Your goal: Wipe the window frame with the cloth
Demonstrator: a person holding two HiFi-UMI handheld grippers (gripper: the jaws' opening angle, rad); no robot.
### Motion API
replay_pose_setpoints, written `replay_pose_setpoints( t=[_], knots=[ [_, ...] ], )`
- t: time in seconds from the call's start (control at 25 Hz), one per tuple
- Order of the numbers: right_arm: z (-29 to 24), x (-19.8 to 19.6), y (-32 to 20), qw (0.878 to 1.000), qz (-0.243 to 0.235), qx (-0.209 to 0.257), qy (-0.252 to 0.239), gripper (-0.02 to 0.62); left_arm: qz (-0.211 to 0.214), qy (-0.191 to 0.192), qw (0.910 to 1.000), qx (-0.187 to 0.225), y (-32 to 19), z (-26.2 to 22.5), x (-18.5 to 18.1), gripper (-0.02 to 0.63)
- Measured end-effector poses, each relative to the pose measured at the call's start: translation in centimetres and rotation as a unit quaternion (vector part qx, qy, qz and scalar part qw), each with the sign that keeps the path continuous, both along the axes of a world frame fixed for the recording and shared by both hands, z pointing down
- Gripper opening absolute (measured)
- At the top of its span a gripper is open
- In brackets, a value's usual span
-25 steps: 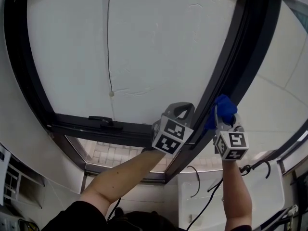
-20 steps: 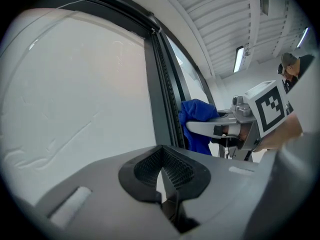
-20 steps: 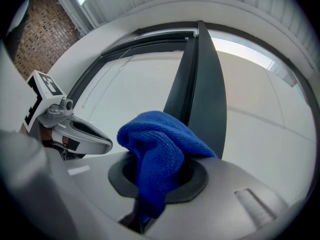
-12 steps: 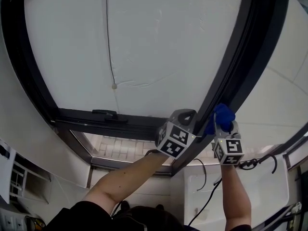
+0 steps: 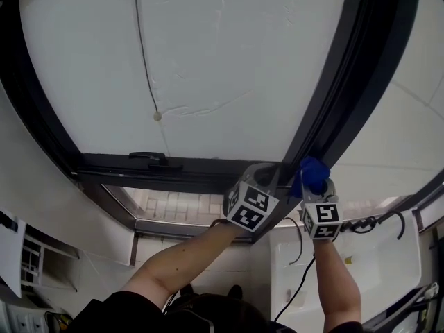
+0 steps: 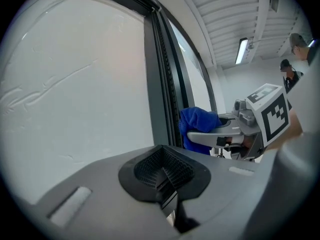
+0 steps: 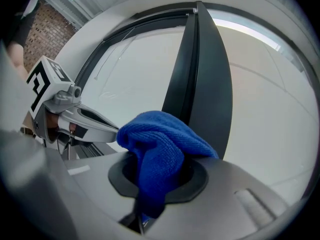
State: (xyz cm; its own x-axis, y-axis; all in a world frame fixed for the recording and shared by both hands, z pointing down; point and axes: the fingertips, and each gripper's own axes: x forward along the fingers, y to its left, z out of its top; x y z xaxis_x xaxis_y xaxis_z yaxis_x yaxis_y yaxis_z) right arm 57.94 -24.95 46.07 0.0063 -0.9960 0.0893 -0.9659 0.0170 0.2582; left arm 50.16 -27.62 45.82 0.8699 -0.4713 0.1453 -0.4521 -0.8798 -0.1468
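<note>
now, right tongs [image 5: 316, 188] pinching plush blue cloth [image 7: 160, 144] by dark window frame [image 7: 200, 84], left tongs [image 6: 165, 179] closed

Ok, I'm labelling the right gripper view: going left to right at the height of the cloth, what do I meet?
left gripper → blue cloth → dark window frame → white wall

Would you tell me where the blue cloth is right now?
The cloth is clamped in the right gripper, low and right of centre in the head view, by the dark upright window frame, just right of the left gripper.
</note>
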Motion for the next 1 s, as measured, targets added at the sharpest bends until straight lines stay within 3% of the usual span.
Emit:
replay_pose_setpoints(
  t=[0.16, 0.56, 1.0],
  knots=[
    [1.9, 0.0, -0.2, 1.0, 0.001, 0.0, -0.005, 0.064, -0.006, -0.008, 0.9999, -0.005, -0.3, 1.9, -0.1, -0.008],
    [8.7, 0.2, -0.3, 0.998, 0.02, -0.051, -0.039, 0.063, -0.01, -0.031, 0.999, -0.031, -0.1, 6.6, -0.2, -0.008],
    [10.8, 0.1, -0.5, 0.997, 0.013, -0.06, -0.052, 0.063, -0.007, -0.038, 0.9975, -0.059, 0.6, 9.4, 0.2, -0.008]
  ],
)
